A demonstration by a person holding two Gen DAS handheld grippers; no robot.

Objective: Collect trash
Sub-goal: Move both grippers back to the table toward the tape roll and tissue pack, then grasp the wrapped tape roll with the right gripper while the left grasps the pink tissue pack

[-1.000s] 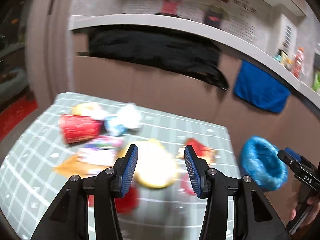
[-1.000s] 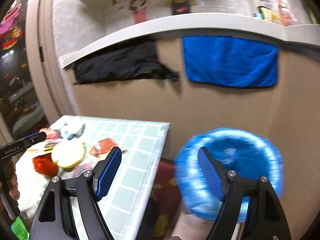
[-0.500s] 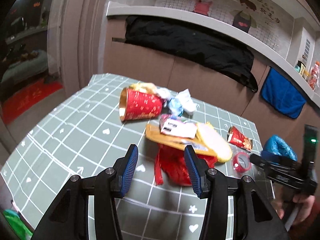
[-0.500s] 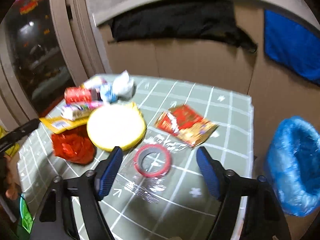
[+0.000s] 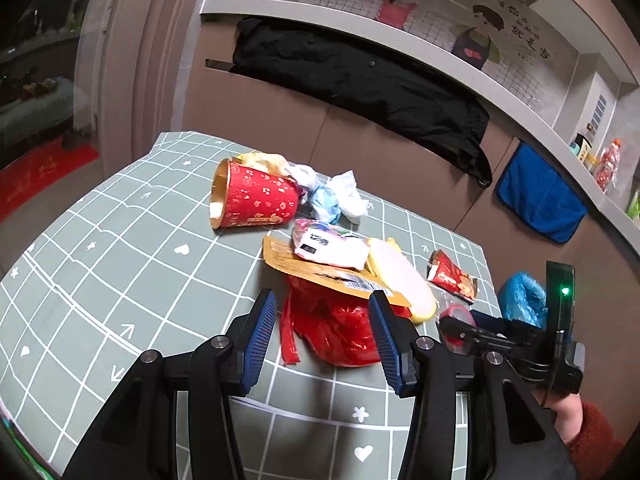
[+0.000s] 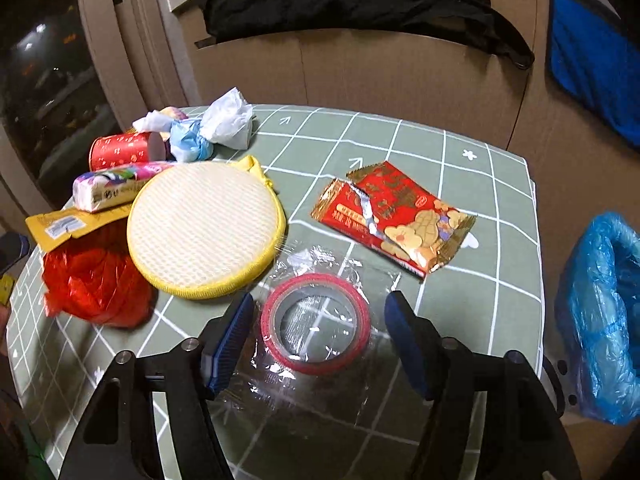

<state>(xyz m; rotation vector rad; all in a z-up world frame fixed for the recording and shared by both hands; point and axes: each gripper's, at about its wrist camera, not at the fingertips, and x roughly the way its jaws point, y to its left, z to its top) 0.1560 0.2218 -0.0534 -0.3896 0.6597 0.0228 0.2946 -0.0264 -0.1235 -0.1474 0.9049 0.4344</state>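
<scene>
Trash is scattered over the green checked table [image 5: 120,264]. A crumpled red plastic bag [image 5: 332,324] lies right in front of my left gripper [image 5: 322,334], whose fingers stand open and clear of it. My right gripper [image 6: 318,334] hovers over a red ring in clear plastic wrap [image 6: 314,322]; its jaws are closing, the ring sits between them, and the pads are not touching it. Nearby lie a red snack wrapper [image 6: 394,216], a round yellow-rimmed pad [image 6: 206,228], a red paper cup [image 5: 256,196], an orange packet [image 5: 320,272], a tissue pack [image 6: 110,188] and crumpled tissues [image 6: 224,120].
A bin lined with a blue bag [image 6: 604,312] stands off the table's right edge. Behind the table runs a cardboard wall [image 6: 380,68] with a black cloth [image 5: 360,80] and a blue towel [image 5: 540,200] hanging from a shelf. A hand in a red sleeve [image 5: 588,424] holds the right gripper.
Both grippers swung from the bin side toward the table and dropped lower. The right one now sits over the wrapped red ring with its jaws narrower. The left has held still lately.
</scene>
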